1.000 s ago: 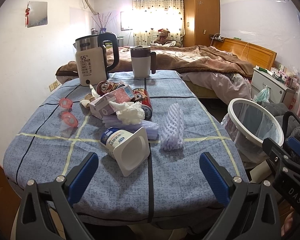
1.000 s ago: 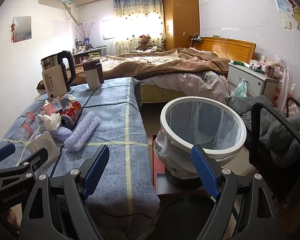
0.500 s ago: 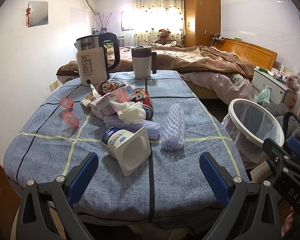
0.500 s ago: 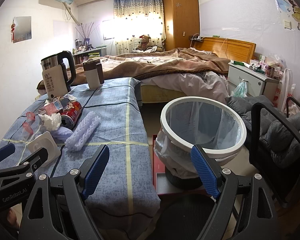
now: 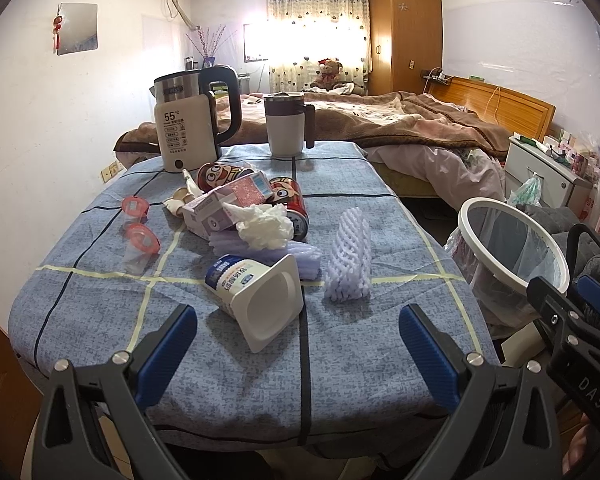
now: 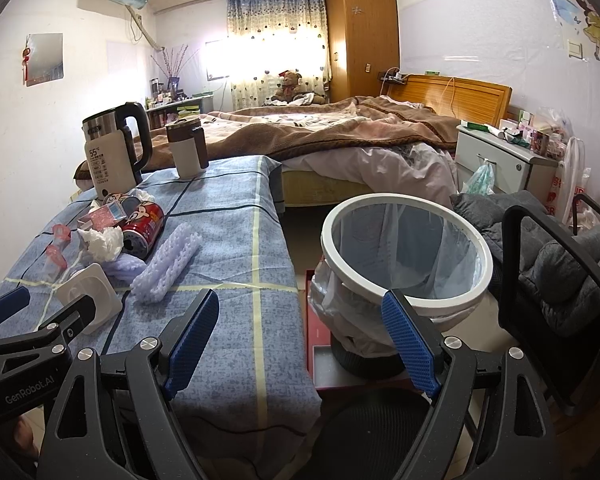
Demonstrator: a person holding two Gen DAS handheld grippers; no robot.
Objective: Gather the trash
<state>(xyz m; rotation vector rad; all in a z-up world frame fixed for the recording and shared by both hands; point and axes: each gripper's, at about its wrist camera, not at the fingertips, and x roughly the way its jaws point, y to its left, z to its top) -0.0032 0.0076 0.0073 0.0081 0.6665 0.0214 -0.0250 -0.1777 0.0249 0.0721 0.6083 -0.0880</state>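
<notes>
My left claw (image 5: 298,338): spread wide, blue pads far apart at the bottom of the left wrist view, nothing between them; I hold it at the near edge of the blue patterned tablecloth (image 5: 380,344).
My right claw (image 6: 300,338): also spread wide and gripping nothing, at the bottom of the right wrist view, its left pad over the table corner and its right pad in front of the bin.
White yoghurt cup with blue label (image 5: 256,296): lying on its side, open mouth toward me, lower centre of the left view, nearest piece of trash to my left claw.
White foam fruit net (image 5: 349,258): lying lengthways just right of the cup, apart from it.
Crumpled white tissue (image 5: 265,226): centre of the left view, resting on a pale lilac plastic wrapper (image 5: 300,254) and against a red drink can (image 5: 290,204) on its side.
Pink and white carton (image 5: 226,204): left of the tissue, touching it.
Two small clear cups with pink lids (image 5: 138,228): left of the pile, apart from it.
White-rimmed round bin with clear liner (image 6: 406,256): on the floor right of the table, centre right of the right view.
Steel and cream electric kettle (image 5: 192,128): upright at the table's far left.
White mug with dark lid (image 5: 288,124): upright just right of the kettle.
</notes>
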